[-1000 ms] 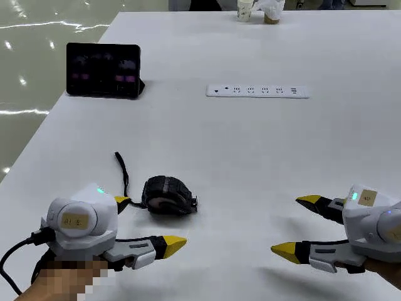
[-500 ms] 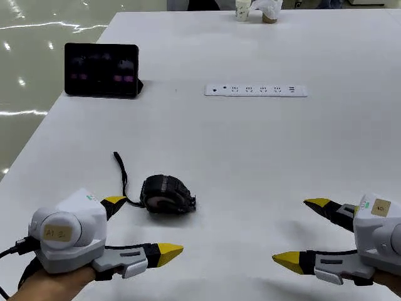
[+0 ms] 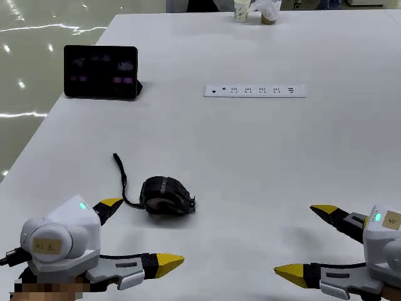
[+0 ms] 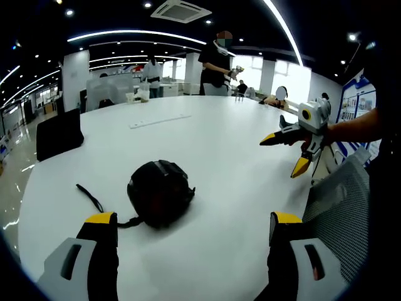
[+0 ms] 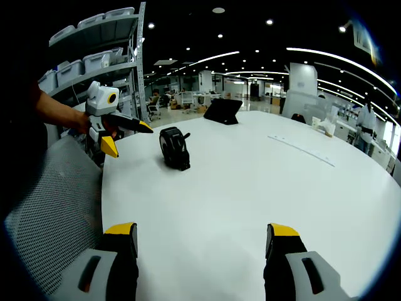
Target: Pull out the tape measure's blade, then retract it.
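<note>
**Near edge, head view.**
- The left gripper [image 3: 145,230] has a white body and black jaws with yellow tips. It sits at 7 o'clock in the frame, jaws spread wide with nothing between them.
- The right gripper [image 3: 297,239] is the same build and sits at 5 o'clock. Its jaws are also spread and hold nothing.
- Both are low over the plain white counter [image 3: 250,150]. I cannot tell whether either touches the surface.

**Task item.**
- The black round tape measure with a ribbed case [image 3: 166,195] lies on the counter, at about 1 o'clock from the gap of the left gripper.
- It is near that gripper's farther yellow tip but apart from it.
- From the right gripper it lies at 10 o'clock, well apart.
- A small nub shows on the case's 3 o'clock side, too small to identify.
- A thin black wrist strap [image 3: 121,179] leaves the case at 9 o'clock and trails flat on the counter toward 11 o'clock.

**Gripper views.**
- In the left gripper view the tape measure sits ahead between the lines of the two jaws, closer to the left one. Its strap runs off toward 9 o'clock.
- In the right gripper view the tape measure lies far ahead at 11 o'clock, with the left gripper beside it at 10 o'clock.

**Farther out, head view.**
- A long white power strip [image 3: 255,91] lies mid-counter at 12 to 1 o'clock.
- A black tablet [image 3: 101,71] is propped upright at 10 o'clock, near the counter's left edge.
- Pale cup-like items [image 3: 243,9] stand at the far edge at 12 o'clock, too small to make out.
</note>
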Motion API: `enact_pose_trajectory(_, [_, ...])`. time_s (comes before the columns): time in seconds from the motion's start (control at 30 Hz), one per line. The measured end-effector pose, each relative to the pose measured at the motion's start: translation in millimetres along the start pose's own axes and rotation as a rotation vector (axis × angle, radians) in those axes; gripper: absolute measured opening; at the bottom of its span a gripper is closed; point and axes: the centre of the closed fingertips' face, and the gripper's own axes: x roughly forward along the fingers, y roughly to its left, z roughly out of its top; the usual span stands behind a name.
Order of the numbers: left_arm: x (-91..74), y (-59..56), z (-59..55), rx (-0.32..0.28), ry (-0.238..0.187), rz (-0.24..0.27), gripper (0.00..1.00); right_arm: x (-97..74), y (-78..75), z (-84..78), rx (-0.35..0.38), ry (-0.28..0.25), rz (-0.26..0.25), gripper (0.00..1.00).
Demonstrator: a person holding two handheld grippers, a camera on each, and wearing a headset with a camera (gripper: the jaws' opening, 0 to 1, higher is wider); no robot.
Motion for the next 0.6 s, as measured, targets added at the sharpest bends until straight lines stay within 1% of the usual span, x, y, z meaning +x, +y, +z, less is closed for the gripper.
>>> enact_pose_trajectory(0.1, [-0.6, -2.2, -0.1, 0.015, 0.003, -0.008, 0.99, -1.6, 0.4, 1.0, 0.007, -0.016, -0.007, 0.88])
enact_pose_trajectory(0.17, [-1.1, -3.5, 0.7, 0.02, -0.004, -0.014, 0.99, -2.9, 0.5, 1.9, 0.012, -0.024, -0.01, 0.89])
enact_pose_trajectory(0.27, [-1.2, -5.3, 0.1, 0.018, -0.004, -0.024, 0.99, -4.5, 1.2, 2.6, 0.014, -0.032, -0.014, 0.92])
enact_pose_trajectory(0.4, [-2.9, -6.2, 1.5, 0.026, -0.007, -0.021, 0.99, -6.4, 0.5, 4.0, 0.012, -0.044, -0.024, 0.96])
enact_pose_trajectory(0.5, [-4.9, -4.8, 2.7, 0.025, -0.008, -0.01, 0.99, -7.2, 0.4, 4.6, 0.012, -0.046, -0.028, 0.98])
enact_pose_trajectory(0.6, [-7.4, -4.5, 6.2, 0.015, -0.028, -0.007, 0.99, -7.5, 1.2, 6.0, 0.015, -0.053, -0.029, 0.99])
